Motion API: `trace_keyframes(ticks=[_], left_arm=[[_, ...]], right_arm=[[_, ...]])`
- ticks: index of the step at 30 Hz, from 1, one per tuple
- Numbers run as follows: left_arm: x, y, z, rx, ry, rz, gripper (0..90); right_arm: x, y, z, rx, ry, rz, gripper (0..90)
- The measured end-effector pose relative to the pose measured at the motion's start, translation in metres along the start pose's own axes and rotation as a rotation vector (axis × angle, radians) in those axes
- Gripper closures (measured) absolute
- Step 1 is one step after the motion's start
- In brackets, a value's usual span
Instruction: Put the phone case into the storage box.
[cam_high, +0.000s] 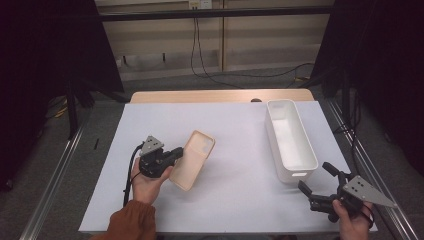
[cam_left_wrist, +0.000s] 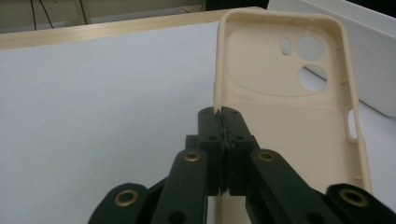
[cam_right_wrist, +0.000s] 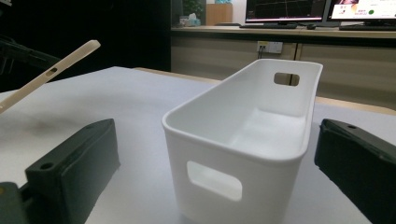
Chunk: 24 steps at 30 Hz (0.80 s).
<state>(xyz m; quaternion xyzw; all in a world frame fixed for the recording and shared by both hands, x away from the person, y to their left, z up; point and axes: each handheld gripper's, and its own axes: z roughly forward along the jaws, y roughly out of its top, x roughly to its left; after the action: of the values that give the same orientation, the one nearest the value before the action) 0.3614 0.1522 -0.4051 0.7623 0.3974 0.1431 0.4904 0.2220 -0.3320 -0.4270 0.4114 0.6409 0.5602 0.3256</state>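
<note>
A cream phone case (cam_high: 196, 159) hangs tilted above the white mat, its open inner side and camera cut-outs facing my left gripper view (cam_left_wrist: 289, 121). My left gripper (cam_high: 178, 154) (cam_left_wrist: 219, 114) is shut on the case's long edge, the two black jaws pressed together on the thin rim. The case's side edge shows at the far left of the right gripper view (cam_right_wrist: 46, 74). My right gripper (cam_high: 315, 176) (cam_right_wrist: 217, 158) rests open near the front right corner of the table. Its jaws stand wide on either side of the near end of the white bin (cam_right_wrist: 233, 158), short of it.
The long white bin (cam_high: 295, 175) lies empty, end-on, at the right of the mat (cam_high: 235, 200), with a handle slot in each end. It also shows in the left gripper view (cam_left_wrist: 373, 60). A wooden table edge (cam_high: 220, 96) runs along the back. Metal rails flank both sides.
</note>
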Motion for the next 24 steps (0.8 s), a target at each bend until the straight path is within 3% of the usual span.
trace_keyframes(ticks=[9, 17, 24], left_arm=[[-0.005, 0.001, 0.000, -0.013, -0.016, -0.003, 88.3], [-0.010, 0.003, 0.000, -0.022, -0.030, 0.001, 88.3], [-0.017, 0.005, 0.001, -0.028, -0.052, 0.012, 88.3]], right_arm=[[0.004, 0.013, 0.006, -0.012, 0.033, 0.058, 0.0], [0.015, 0.026, 0.020, -0.032, 0.090, 0.042, 0.0], [0.029, 0.036, 0.041, -0.004, 0.148, 0.002, 0.0]])
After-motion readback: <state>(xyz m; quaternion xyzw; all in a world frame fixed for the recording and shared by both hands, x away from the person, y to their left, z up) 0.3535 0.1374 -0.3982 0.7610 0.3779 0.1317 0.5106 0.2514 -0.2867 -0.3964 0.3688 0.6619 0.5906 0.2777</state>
